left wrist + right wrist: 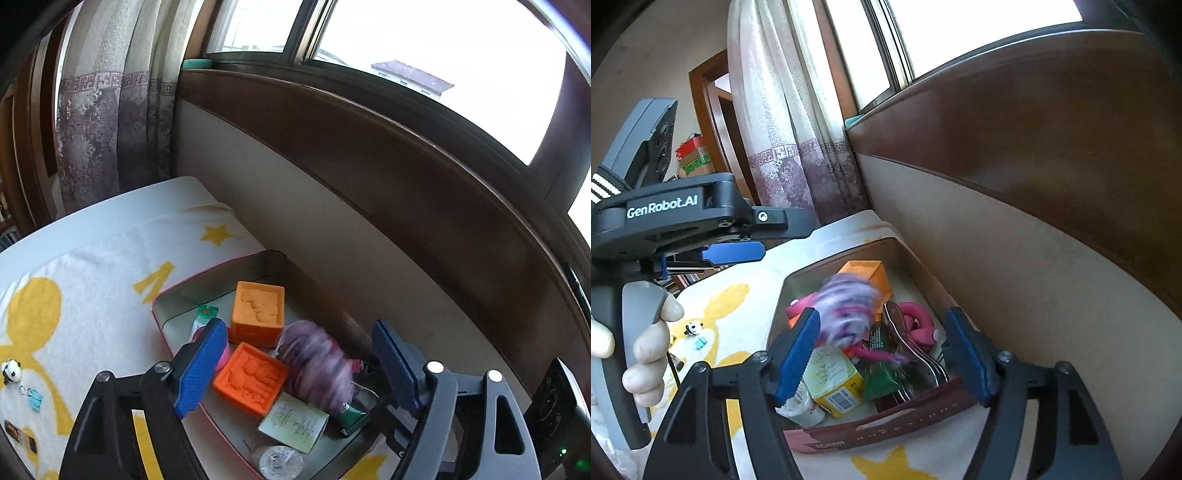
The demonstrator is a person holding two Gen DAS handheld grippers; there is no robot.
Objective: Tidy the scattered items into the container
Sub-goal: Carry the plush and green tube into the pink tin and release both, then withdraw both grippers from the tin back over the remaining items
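Both grippers are angling downward over the metal container (pixel 846 432). The right gripper (pixel 882 354) is standing wide open, nothing between its pads; a blurred purple-and-white toy (pixel 849 310) is lying inside the container beneath it. The left gripper (pixel 303 365) is likewise open, empty. A hand (pixel 646 354) is gripping its handle, marked "GenRobot.AI". Orange blocks (pixel 258 314) are sitting inside the container.

My gripper's ribbed blue pads (pixel 201 363) look matt; the container (pixel 207 284) is smooth dull metal on soft cloth (pixel 92 266), beside glossy wood panelling (pixel 369 147).
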